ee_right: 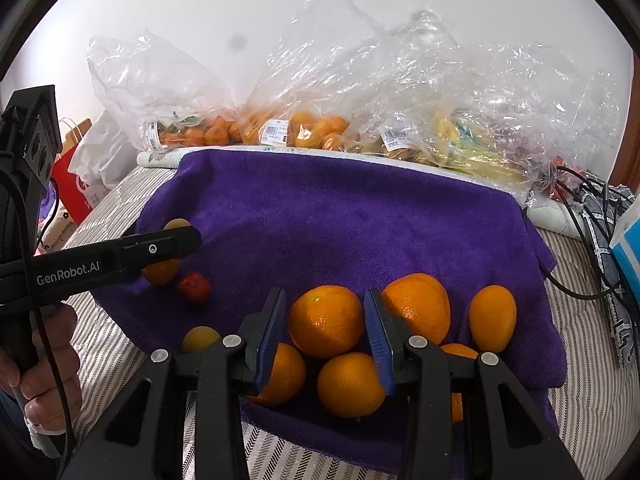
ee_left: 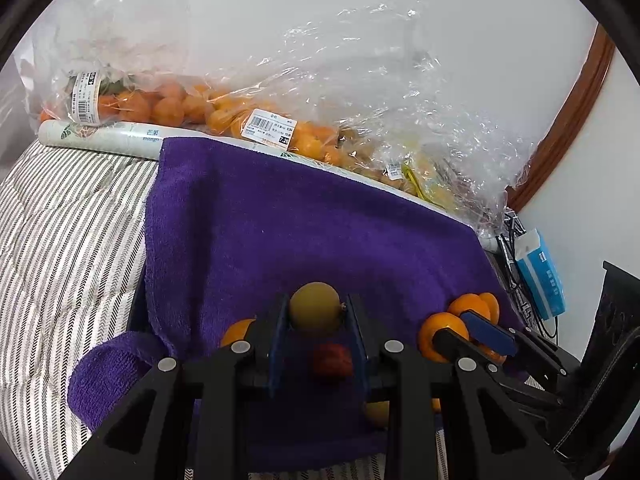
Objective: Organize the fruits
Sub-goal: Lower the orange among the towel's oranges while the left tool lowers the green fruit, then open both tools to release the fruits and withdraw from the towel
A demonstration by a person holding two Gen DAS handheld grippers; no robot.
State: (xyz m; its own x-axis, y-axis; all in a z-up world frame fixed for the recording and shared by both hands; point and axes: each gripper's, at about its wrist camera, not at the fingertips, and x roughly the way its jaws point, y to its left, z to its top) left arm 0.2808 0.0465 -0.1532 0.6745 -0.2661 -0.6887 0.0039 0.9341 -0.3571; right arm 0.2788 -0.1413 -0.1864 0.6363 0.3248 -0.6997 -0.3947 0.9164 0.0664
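Observation:
A purple towel [ee_left: 300, 220] lies on the striped bed. My left gripper [ee_left: 316, 312] is shut on a yellow-green round fruit [ee_left: 314, 306], held above a small red fruit [ee_left: 332, 360]. It shows from the side in the right wrist view [ee_right: 180, 236], with the yellow-green fruit [ee_right: 177, 224] at its tips. My right gripper [ee_right: 326, 320] has its jaws around an orange [ee_right: 326, 320] in a cluster of oranges [ee_right: 416, 312] on the towel [ee_right: 340, 220]. It shows in the left wrist view [ee_left: 464, 326] among oranges [ee_left: 440, 332]. The red fruit [ee_right: 194, 288] lies left of the cluster.
Clear plastic bags of oranges [ee_left: 168, 104] and other fruit [ee_right: 460, 136] lie along the wall behind the towel. A blue tissue pack [ee_left: 540, 276] and cables [ee_right: 592, 216] sit at the right. A red paper bag [ee_right: 76, 188] stands at the far left.

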